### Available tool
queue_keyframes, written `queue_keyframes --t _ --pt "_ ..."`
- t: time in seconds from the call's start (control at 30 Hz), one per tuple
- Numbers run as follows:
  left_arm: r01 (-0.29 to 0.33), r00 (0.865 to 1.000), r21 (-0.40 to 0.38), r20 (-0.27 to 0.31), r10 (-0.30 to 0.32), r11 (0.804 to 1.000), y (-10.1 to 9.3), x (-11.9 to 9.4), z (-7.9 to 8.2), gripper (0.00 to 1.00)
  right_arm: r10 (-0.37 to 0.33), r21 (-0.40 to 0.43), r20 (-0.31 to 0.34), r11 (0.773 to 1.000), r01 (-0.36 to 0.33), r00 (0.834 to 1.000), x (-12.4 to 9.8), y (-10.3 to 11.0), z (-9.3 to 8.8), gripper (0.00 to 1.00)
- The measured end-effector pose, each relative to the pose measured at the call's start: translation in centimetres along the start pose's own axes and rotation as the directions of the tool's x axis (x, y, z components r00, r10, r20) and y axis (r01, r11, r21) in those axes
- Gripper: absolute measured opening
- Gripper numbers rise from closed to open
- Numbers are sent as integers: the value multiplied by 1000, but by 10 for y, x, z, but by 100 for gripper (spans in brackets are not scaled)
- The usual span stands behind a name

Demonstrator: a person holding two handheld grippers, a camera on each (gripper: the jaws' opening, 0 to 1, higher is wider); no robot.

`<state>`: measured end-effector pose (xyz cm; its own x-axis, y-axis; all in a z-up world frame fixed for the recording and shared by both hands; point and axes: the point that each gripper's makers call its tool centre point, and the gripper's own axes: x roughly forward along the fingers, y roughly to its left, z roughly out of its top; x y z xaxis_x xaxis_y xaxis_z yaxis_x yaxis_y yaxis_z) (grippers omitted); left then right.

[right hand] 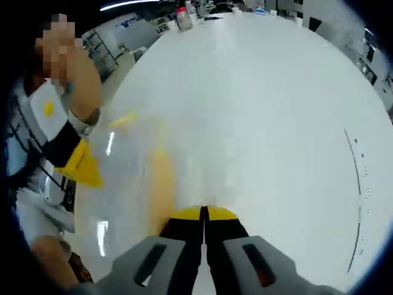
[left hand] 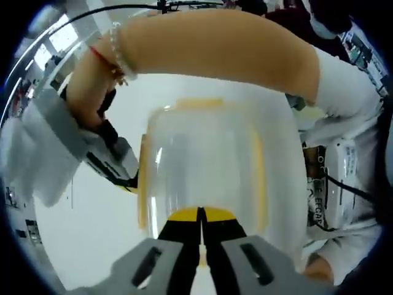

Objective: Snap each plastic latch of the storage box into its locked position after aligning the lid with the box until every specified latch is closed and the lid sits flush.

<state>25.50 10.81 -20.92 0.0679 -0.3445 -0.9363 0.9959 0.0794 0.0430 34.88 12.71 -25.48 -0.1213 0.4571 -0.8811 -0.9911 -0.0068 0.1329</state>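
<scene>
1. In the left gripper view my left gripper (left hand: pixel 201 236) has its jaws pressed together, yellow tips meeting with no gap and nothing between them.
2. Those tips rest at the near edge of the storage box (left hand: pixel 202 166), a clear plastic box with a translucent lid (left hand: pixel 206 144) and yellow trim running down both of its long sides.
3. The box stands on a white table (left hand: pixel 92 239), which shows bare to the left of it; I cannot tell from here whether the lid sits flush.
4. A person's bare forearm (left hand: pixel 215 46) arches across the far end of the box, with a beaded bracelet (left hand: pixel 120 55) and a red cord at the wrist.
5. That hand grips the right gripper (left hand: pixel 113 157), which comes in at the box's left side; its body is grey and black.
6. In the right gripper view my right gripper (right hand: pixel 203 236) is likewise closed, yellow tips touching and holding nothing.
7. The box is a blurred clear shape at the left of that view, with a yellow strip (right hand: pixel 161 178) running along it; whether that is a latch I cannot tell.
8. The left gripper's yellow tip (right hand: pixel 83 166) comes in from the left, touching or just beside the box.
9. The white table stretches away to its far edge, where small bottles (right hand: pixel 183 17) stand.
</scene>
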Motion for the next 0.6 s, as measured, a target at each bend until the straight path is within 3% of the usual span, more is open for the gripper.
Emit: queue_keyframes --t 0.07,0.17,0.27,0.37,0.4,0.43,0.47,0.5,0.53,0.6 --pt "-1 1000 7 10 1 1000 0 1 2 0 -61 5 45 998 61 997 -9 -6 3 2" --pt "-9 1000 16 26 8 1000 -1 -1 2 0 -142 -4 157 989 145 977 -24 -10 13 6" --pt "-11 999 23 46 10 1000 -1 -1 2 0 -250 11 224 967 254 942 -40 -14 13 7" --pt "-10 997 29 71 8 1000 -2 -2 2 1 -304 12 290 949 314 908 -57 -12 15 8" --pt "-8 997 29 79 6 1000 -2 -2 3 1 -326 28 323 942 335 889 -65 -12 16 9" --pt "1 996 26 94 -4 1000 -2 -3 2 2 -362 63 370 929 365 856 -76 -12 18 9" --pt "5 995 27 99 -7 1000 -3 -3 2 2 -371 73 379 925 373 848 -79 -12 19 9" --pt "13 993 30 114 -17 999 -4 -4 2 3 -410 121 414 910 397 813 -90 -13 21 10" --pt "16 993 30 117 -19 999 -4 -4 1 3 -418 134 424 906 401 803 -93 -13 21 10" --pt "40 987 26 154 -43 999 -7 -5 1 6 -468 218 488 883 416 736 -115 -3 24 11"
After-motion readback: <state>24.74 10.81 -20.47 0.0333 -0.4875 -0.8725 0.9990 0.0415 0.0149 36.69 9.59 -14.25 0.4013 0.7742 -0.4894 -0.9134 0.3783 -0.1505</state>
